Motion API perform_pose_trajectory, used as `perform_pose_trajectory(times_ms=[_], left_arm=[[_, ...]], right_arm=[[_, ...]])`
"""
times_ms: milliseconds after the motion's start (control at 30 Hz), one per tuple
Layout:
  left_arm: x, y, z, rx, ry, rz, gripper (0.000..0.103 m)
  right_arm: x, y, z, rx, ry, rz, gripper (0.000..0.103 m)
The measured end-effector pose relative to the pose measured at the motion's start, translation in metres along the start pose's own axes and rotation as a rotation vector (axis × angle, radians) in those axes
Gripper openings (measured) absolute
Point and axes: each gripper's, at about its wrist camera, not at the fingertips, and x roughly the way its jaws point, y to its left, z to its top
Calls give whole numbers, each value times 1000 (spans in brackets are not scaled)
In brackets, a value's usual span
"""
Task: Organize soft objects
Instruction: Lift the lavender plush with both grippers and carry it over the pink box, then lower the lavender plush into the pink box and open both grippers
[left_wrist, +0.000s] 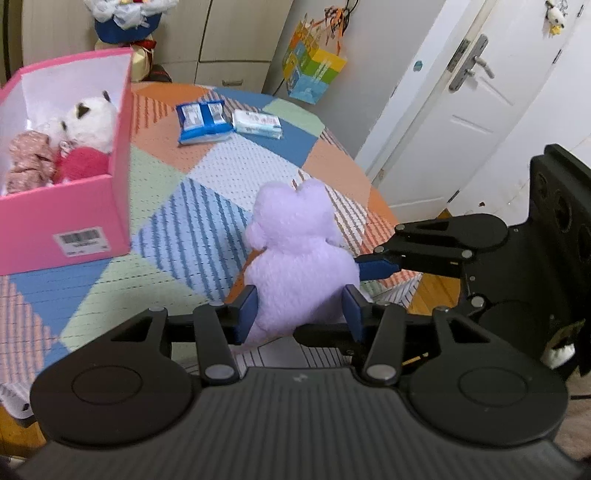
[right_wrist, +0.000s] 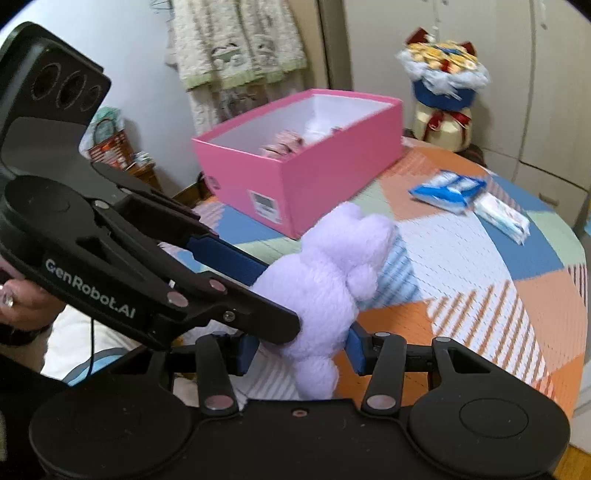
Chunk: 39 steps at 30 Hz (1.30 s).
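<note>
Both the left gripper (left_wrist: 301, 312) and right gripper (right_wrist: 297, 349) are clamping the purple plush (left_wrist: 295, 254), with the pink box (left_wrist: 70, 225) lying toward the upper left.

Round tabletop (left_wrist: 236, 166) under a patchwork cloth of orange, blue, green and white, white panelled door (left_wrist: 476, 110) with metal handle (left_wrist: 476, 62), pale cabinets (left_wrist: 236, 37) behind, wooden floor (left_wrist: 439, 291), patterned towel (right_wrist: 236, 40) hanging, soft daylight

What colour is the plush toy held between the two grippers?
Pale lilac; the plush toy shows best in the left wrist view.
</note>
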Motion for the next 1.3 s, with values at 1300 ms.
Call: perform_pose_trajectory(times_ms=[1300], left_arm=[[-35, 206, 75, -341, -244, 81, 49]], right_arm=[[133, 18, 174, -79, -101, 92, 57]])
